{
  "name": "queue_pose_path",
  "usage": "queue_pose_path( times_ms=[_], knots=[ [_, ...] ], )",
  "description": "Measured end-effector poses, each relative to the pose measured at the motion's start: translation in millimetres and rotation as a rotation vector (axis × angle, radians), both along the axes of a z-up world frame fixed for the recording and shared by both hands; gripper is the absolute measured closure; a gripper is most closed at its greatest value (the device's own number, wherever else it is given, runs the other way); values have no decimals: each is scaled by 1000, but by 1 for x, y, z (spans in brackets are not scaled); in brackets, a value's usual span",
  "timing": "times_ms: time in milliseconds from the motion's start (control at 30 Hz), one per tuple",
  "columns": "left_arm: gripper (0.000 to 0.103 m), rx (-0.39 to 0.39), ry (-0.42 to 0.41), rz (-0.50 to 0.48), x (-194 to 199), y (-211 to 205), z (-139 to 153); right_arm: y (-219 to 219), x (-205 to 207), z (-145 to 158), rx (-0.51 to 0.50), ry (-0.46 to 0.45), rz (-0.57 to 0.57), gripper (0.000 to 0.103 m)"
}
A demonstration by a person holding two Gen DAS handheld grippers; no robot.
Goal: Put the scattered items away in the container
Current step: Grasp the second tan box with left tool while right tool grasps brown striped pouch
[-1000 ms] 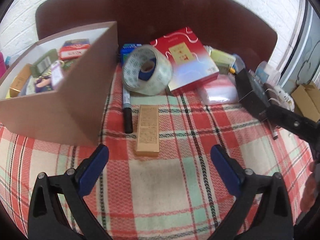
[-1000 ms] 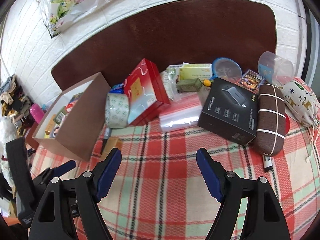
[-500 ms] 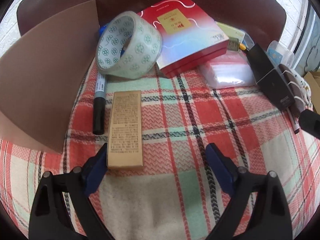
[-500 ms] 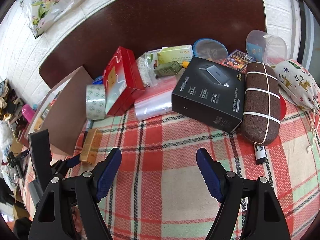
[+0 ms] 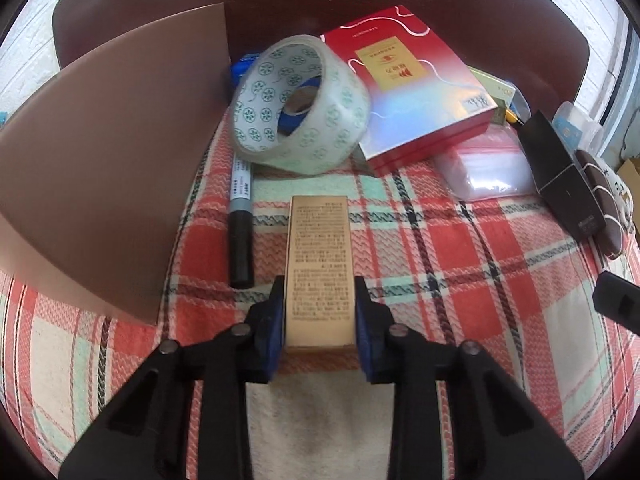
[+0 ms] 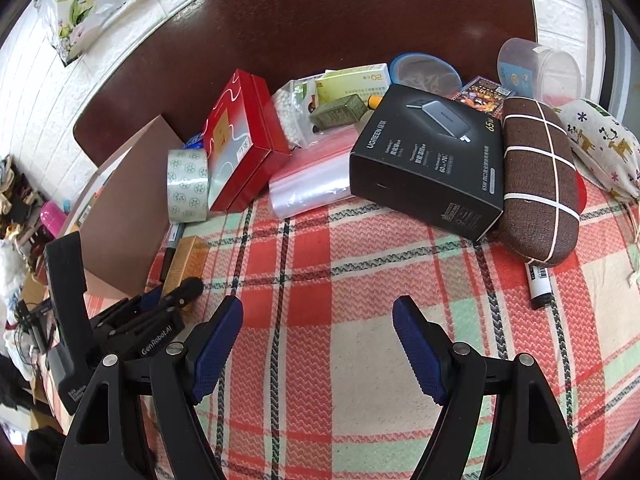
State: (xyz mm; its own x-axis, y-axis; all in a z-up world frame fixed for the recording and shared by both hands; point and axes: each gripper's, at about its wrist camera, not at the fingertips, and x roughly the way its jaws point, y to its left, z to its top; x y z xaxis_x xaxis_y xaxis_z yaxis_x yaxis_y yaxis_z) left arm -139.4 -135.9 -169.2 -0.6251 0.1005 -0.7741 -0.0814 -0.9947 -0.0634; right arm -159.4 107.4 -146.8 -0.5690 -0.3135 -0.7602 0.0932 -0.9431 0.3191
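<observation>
The left gripper (image 5: 319,312) sits low in the centre of the left wrist view, its blue-padded jaws closed on the near end of a long gold box (image 5: 320,264) that lies flat on the plaid cloth (image 5: 460,280) covering the worktop. Both pads press the box's long sides. Just left of the box lies a marker (image 5: 241,224), parallel to it and slightly apart. Beyond the marker, at the left of the frame, stands the brown wall of the cardboard box (image 5: 108,168), the container. Above the gold box, at the upper centre, a roll of clear tape (image 5: 300,108) with green rosettes leans on its edge against a red gift box (image 5: 404,80). To the right lie a clear zip bag (image 5: 484,168) and a black carton (image 5: 560,176).

In the right wrist view the right gripper (image 6: 318,344) is at the lower centre with its jaws wide apart, holding nothing, above bare plaid cloth (image 6: 360,260). The left gripper (image 6: 176,296) shows at the lower left, clamped on the gold box (image 6: 188,260) beside the cardboard box (image 6: 120,216). Across the upper half lie the tape (image 6: 188,184), red gift box (image 6: 240,140), zip bag (image 6: 308,188), black carton (image 6: 428,160), a brown case (image 6: 540,180) with white lines, and a printed pouch (image 6: 604,144) at the right edge.
</observation>
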Motion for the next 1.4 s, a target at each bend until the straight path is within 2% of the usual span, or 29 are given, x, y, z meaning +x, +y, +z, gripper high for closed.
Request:
queue_pose_path(
  times_ms=[67, 100, 467, 633, 833, 1067, 1233, 1400],
  knots=[
    [73, -10, 3, -1, -1, 0, -1, -2, 0, 0, 4, 0, 4, 25],
    [73, -8, 6, -38, -1, 0, -1, -3, 0, 0, 4, 1, 6, 25],
    [73, 3, 14, -64, 14, 5, 0, 7, 18, 1, 39, 27, -26, 25],
    [73, 0, 10, -80, 21, 9, 1, 43, 44, 13, 50, 135, -116, 25],
    [73, 12, 1, -89, 23, 14, 1, 100, 42, 4, 41, 72, -236, 25],
    [73, 4, -5, -116, 23, 26, 0, 131, 1, 7, 51, 39, -307, 25],
    [73, 6, -9, -124, 21, 28, 0, 131, -43, 9, 112, 15, -328, 25],
    [73, 6, -13, -134, 19, 28, -1, 127, -77, -1, 156, -30, -349, 25]
  ],
)
